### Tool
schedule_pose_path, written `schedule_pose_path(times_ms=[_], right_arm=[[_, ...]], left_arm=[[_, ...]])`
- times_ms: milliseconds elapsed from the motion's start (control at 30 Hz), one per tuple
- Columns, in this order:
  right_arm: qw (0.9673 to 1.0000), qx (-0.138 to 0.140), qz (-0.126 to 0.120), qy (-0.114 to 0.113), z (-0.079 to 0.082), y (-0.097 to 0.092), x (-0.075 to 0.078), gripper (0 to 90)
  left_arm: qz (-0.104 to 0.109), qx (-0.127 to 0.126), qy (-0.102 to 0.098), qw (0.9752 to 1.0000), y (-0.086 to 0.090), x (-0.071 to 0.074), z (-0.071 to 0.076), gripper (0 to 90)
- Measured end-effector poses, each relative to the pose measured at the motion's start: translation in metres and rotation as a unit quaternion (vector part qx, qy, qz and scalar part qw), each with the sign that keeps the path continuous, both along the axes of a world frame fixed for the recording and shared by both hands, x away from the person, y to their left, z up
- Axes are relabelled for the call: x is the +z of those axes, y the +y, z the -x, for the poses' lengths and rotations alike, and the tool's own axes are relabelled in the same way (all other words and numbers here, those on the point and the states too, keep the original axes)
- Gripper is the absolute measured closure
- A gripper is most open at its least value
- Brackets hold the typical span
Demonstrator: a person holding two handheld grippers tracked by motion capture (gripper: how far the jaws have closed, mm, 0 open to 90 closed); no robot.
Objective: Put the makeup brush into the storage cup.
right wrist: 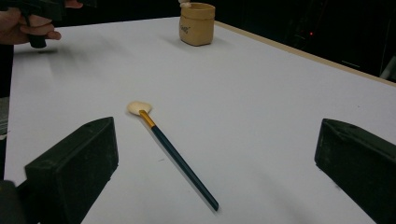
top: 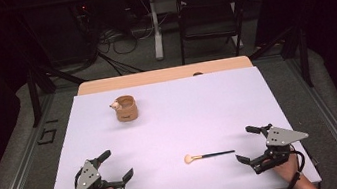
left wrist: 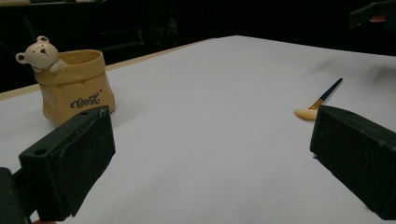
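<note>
On the smooth white table (top: pixel 171 124) lies one thin brush (top: pixel 208 156) with a dark handle, gold ferrule and soft cream tip, near the right gripper (top: pixel 253 143). One glossy tan sack-shaped pot (top: pixel 126 108) carries a small bear figure (left wrist: pixel 41 53). The left gripper (top: pixel 116 165) and the right one both stand wide open, empty.

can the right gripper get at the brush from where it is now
Probably yes. The right gripper is open, with the brush lying flat on the white table just ahead of its jaws, and nothing lies between them.
</note>
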State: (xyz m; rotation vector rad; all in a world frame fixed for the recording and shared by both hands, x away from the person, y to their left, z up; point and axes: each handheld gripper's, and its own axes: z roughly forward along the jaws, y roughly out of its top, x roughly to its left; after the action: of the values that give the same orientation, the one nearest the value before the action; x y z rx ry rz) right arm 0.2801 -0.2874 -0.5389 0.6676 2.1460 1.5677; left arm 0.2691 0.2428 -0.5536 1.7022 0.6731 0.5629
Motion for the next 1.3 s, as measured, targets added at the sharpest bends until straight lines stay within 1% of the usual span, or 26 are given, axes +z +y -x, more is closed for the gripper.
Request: schedule_pose_path(times_ms=[133, 167, 233, 267, 300, 333, 433, 500, 533, 567, 733, 800, 900, 967, 1033, 1133, 1233, 1267, 1300], right_arm=[[1.0, -0.002, 0.005, 0.002, -0.001, 0.0, 0.0, 0.0], [1.0, -0.001, 0.004, 0.002, -0.001, 0.001, 0.0, 0.0], [0.9999, -0.001, 0.012, 0.005, -0.001, 0.0, 0.0, 0.0], [1.0, -0.003, 0.009, 0.004, -0.001, 0.001, 0.0, 0.0], [0.9999, -0.004, 0.013, 0.009, -0.002, 0.0, 0.001, 0.0], [0.9999, -0.003, 0.012, 0.009, -0.003, 0.001, 0.001, 0.0], [0.9996, -0.006, 0.021, 0.015, -0.005, 0.004, 0.001, 0.0], [0.9991, -0.005, 0.032, 0.026, -0.007, 0.006, 0.002, 0.0], [0.9987, -0.013, 0.04, 0.03, -0.007, 0.007, 0.003, 0.0], [0.9985, -0.014, 0.043, 0.032, -0.008, 0.007, 0.003, 0.0], [0.9972, 0.0, 0.062, 0.043, -0.018, 0.009, 0.008, 0.0], [0.9961, 0.013, 0.073, 0.047, -0.022, 0.012, 0.011, 0.0], [0.994, 0.024, 0.094, 0.051, -0.029, 0.017, 0.015, 0.0], [0.9917, 0.032, 0.111, 0.057, -0.033, 0.02, 0.018, 0.0], [0.9882, 0.04, 0.131, 0.068, -0.039, 0.023, 0.023, 0.0], [0.9839, 0.052, 0.15, 0.082, -0.045, 0.026, 0.028, 0.0], [0.9776, 0.067, 0.176, 0.095, -0.051, 0.031, 0.034, 0.0], [0.9764, 0.068, 0.181, 0.097, -0.052, 0.033, 0.035, 0.0], [0.9735, 0.074, 0.19, 0.103, -0.054, 0.035, 0.037, 0.0]], left_arm=[[0.001, -0.003, 0.003, 1.0, 0.0, 0.0, -0.001, 0.0], [0.002, -0.005, 0.004, 1.0, 0.0, -0.001, -0.001, 0.0], [0.003, -0.006, 0.003, 1.0, -0.001, -0.001, -0.002, 0.0], [0.004, -0.008, 0.003, 1.0, -0.001, -0.001, -0.002, 0.0], [0.004, -0.01, 0.004, 0.9999, -0.001, -0.001, -0.002, 0.0], [0.005, -0.009, 0.005, 0.9999, -0.001, -0.001, -0.001, 0.0], [0.009, -0.006, 0.003, 0.9999, 0.0, 0.0, -0.001, 0.0], [0.008, -0.007, 0.002, 0.9999, 0.0, 0.0, 0.0, 0.0], [0.008, -0.007, 0.003, 0.9999, 0.0, 0.0, 0.0, 0.0], [0.008, -0.004, 0.003, 1.0, 0.0, 0.0, 0.0, 0.0], [0.01, -0.001, 0.004, 0.9999, 0.001, 0.0, 0.0, 0.0], [0.009, -0.003, 0.003, 0.9999, 0.001, 0.0, 0.0, 0.0], [0.009, -0.003, 0.004, 0.9999, 0.001, 0.0, 0.0, 0.0], [0.009, -0.003, 0.004, 0.9999, 0.001, 0.0, 0.0, 0.0], [0.008, -0.003, 0.004, 0.9999, 0.001, 0.0, 0.0, 0.0], [0.008, -0.004, 0.006, 0.9999, 0.001, 0.0, 0.0, 0.0], [0.008, -0.005, 0.006, 0.9999, 0.0, 0.0, 0.0, 0.0], [0.008, -0.005, 0.006, 0.9999, 0.0, 0.0, 0.0, 0.0], [0.008, -0.005, 0.006, 0.9999, 0.0, 0.0, 0.0, 0.0]])
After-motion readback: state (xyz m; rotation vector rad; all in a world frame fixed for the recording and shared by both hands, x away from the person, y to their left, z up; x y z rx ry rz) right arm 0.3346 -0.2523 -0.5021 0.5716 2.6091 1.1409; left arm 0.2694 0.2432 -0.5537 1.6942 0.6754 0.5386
